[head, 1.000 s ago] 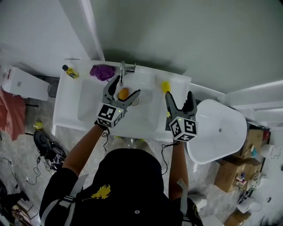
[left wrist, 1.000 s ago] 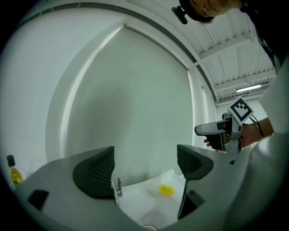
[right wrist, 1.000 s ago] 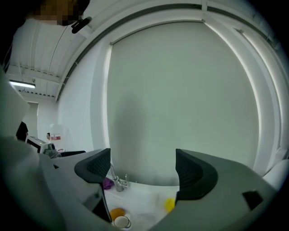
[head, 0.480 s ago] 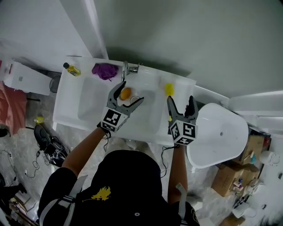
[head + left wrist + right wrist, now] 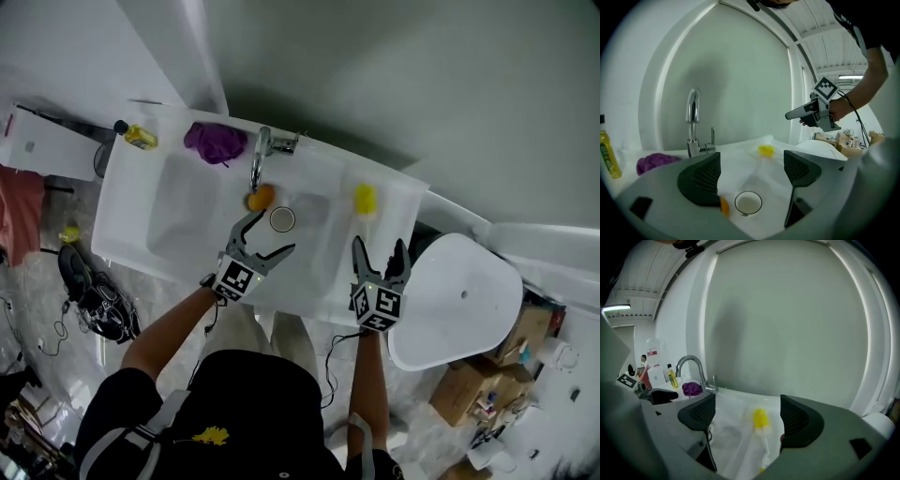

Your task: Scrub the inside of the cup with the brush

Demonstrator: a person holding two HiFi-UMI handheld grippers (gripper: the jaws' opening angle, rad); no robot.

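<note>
A clear round cup (image 5: 281,219) stands in the basin of the white sink (image 5: 127,225), with a small orange object (image 5: 261,197) just beside it under the faucet. The brush (image 5: 365,199), yellow-headed with a pale handle, lies on the sink's right ledge. My left gripper (image 5: 270,232) hovers open at the basin's near side, just short of the cup (image 5: 748,203). My right gripper (image 5: 380,246) is open near the front edge, short of the brush (image 5: 761,418). Neither holds anything.
A chrome faucet (image 5: 258,155) rises at the back of the sink, a purple cloth (image 5: 214,142) and a yellow bottle (image 5: 139,137) to its left. A white oval tub (image 5: 459,300) stands right of the sink. Shoes (image 5: 89,291) lie on the floor at left.
Both grippers have drawn back from over the sink toward its front edge, still open. The cup, earlier covered by the left gripper, now shows in full.
</note>
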